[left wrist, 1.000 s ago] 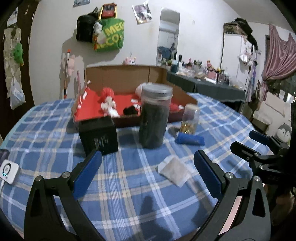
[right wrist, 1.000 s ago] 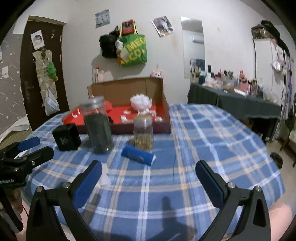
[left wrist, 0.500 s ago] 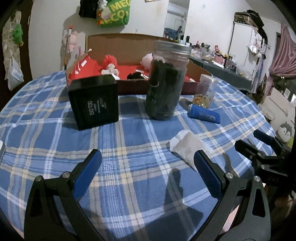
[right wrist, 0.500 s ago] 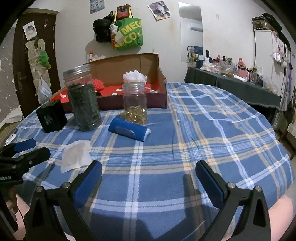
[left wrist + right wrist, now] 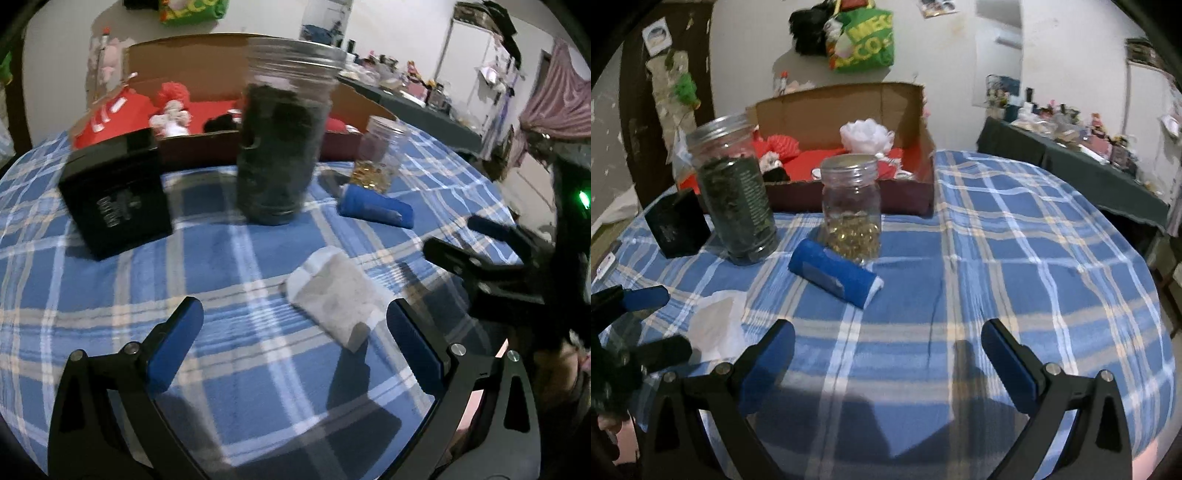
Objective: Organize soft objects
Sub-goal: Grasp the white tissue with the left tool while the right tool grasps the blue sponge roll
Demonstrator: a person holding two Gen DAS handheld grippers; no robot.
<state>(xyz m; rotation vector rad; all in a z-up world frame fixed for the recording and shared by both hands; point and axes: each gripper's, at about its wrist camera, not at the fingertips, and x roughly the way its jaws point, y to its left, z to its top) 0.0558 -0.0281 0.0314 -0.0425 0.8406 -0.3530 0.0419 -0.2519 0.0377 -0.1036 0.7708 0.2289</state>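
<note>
A white folded cloth (image 5: pixel 334 295) lies on the blue plaid tablecloth (image 5: pixel 229 258), just ahead of my open, empty left gripper (image 5: pixel 293 332) and toward its right finger. It also shows in the right wrist view (image 5: pixel 714 325). A blue rolled cloth (image 5: pixel 834 273) lies further ahead, also in the left wrist view (image 5: pixel 375 208). My right gripper (image 5: pixel 886 350) is open and empty, short of the blue roll. A cardboard box (image 5: pixel 849 147) with red lining holds a white plush (image 5: pixel 866 134) and a red plush (image 5: pixel 171 99).
A tall jar of dark leaves (image 5: pixel 282 147), a small jar with golden beads (image 5: pixel 851 210) and a black box (image 5: pixel 114 192) stand between the grippers and the cardboard box. The right gripper shows at the right of the left wrist view (image 5: pixel 476 240).
Both grippers have moved forward and lower over the table. The white cloth and the blue roll now appear closer. Both grippers stay open.
</note>
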